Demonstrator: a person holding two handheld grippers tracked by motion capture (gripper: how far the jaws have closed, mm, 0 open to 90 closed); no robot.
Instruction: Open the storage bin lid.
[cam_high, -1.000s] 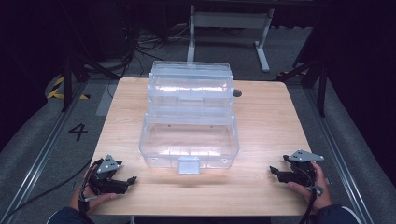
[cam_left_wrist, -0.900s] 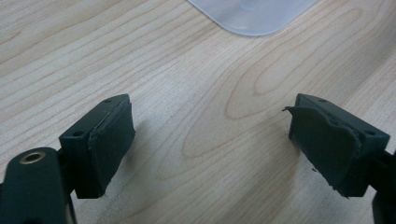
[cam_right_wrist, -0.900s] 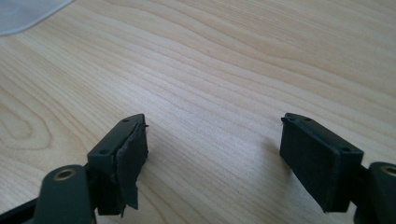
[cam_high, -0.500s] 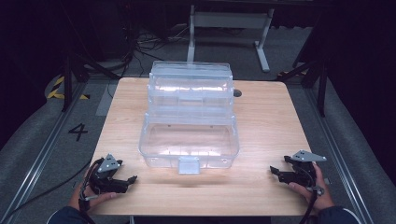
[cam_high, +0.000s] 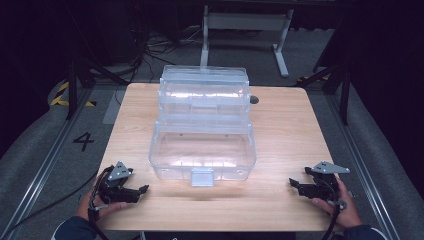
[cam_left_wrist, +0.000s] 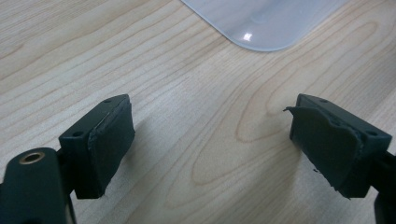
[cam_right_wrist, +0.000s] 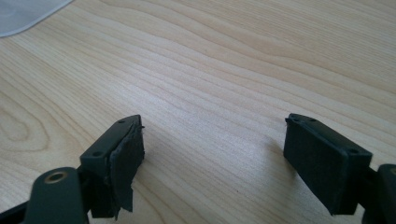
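My left gripper (cam_high: 141, 190) and right gripper (cam_high: 295, 186) rest on the table (cam_high: 280, 130) near its front corners, jaws apart and empty. The clear plastic box (cam_high: 202, 125) sits between them, mid-table, well apart from both.

From my seat at the high view, the surface (cam_high: 285, 130) fills the middle of the frame, and the box (cam_high: 202, 125) sits on it at centre, its latch (cam_high: 202, 176) facing the bottom edge. My left claw (cam_high: 142, 190) rests at lower left, my right claw (cam_high: 294, 184) at lower right, each well apart from the box. Behind the surface, at the top of the frame, a stand (cam_high: 245, 22) rests on the floor (cam_high: 45, 145), with cables (cam_high: 155, 45) at upper left.
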